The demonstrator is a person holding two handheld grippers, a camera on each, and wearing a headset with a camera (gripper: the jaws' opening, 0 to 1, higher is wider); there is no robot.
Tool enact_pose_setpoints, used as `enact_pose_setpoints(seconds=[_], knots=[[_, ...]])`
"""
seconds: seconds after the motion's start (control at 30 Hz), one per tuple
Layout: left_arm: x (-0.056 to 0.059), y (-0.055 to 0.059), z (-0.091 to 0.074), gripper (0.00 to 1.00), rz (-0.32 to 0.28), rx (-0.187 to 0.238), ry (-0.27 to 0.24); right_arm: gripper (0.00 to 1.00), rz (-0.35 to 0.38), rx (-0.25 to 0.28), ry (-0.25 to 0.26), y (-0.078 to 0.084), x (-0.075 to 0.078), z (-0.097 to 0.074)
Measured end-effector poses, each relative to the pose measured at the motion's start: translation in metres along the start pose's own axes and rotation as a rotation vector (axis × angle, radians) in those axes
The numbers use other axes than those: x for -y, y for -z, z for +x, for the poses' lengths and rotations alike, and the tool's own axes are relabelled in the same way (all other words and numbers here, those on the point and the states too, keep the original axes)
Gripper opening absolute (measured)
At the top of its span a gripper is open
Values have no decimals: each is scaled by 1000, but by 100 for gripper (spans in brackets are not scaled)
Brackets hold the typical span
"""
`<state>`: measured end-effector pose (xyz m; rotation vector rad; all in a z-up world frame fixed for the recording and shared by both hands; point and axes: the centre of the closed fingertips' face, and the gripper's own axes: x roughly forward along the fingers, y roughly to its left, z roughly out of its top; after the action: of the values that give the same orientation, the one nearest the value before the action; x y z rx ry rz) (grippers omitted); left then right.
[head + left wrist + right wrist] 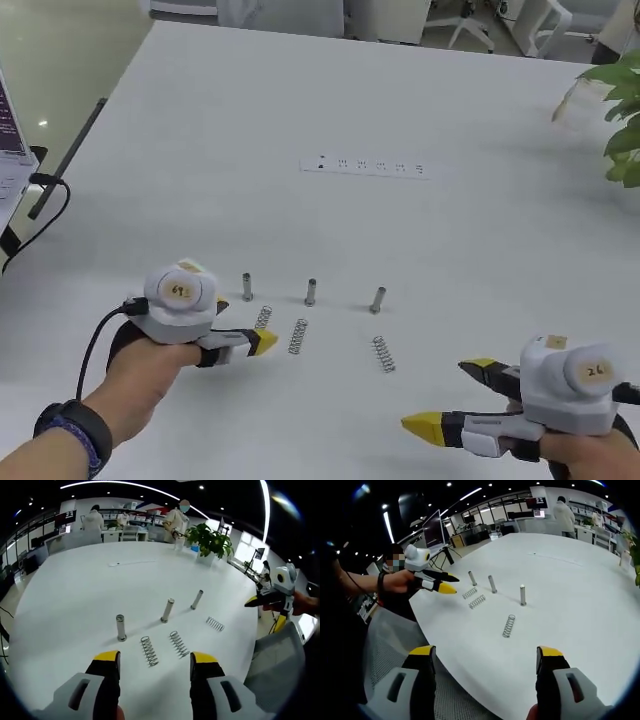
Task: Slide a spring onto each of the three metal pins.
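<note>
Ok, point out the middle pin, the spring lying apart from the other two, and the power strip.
middle pin (311, 292), head view, middle of its shaft.
lone spring (384, 353), head view, its middle coils.
power strip (365, 167), head view, centre of its top face.

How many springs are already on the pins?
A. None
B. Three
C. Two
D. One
A: the left spring, middle spring and right spring all lie flat on the table, in front of the three bare pins.
</note>
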<state>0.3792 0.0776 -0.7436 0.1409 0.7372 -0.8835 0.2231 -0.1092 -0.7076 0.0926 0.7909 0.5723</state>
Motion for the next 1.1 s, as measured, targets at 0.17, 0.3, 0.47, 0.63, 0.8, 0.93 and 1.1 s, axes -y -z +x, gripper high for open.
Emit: enact_pose_setpoints(seconds=[0.17, 0.3, 0.47, 0.63, 0.8, 0.93, 1.1], knots=[[-2, 2, 6, 49, -10, -10, -3, 81, 2, 1, 0, 0, 0, 0], [-2, 3, 12, 48, -15, -16, -2, 81, 7, 2, 2, 1, 1, -1], [-2, 4, 18, 46, -22, -23, 2, 81, 10, 3, 4, 1, 1, -2], [-2, 6, 23, 45, -28, -32, 3, 81, 14, 4, 6, 1, 2, -2], [-7, 10, 28, 42, -30, -42, -6, 81, 15, 7, 6, 0, 1, -3], [-9, 13, 30, 40, -36, -49, -11, 81, 15, 4, 5, 2, 1, -2], [-8, 16, 31, 37, -42, -55, -15, 81, 18, 0, 2, 5, 1, -1]])
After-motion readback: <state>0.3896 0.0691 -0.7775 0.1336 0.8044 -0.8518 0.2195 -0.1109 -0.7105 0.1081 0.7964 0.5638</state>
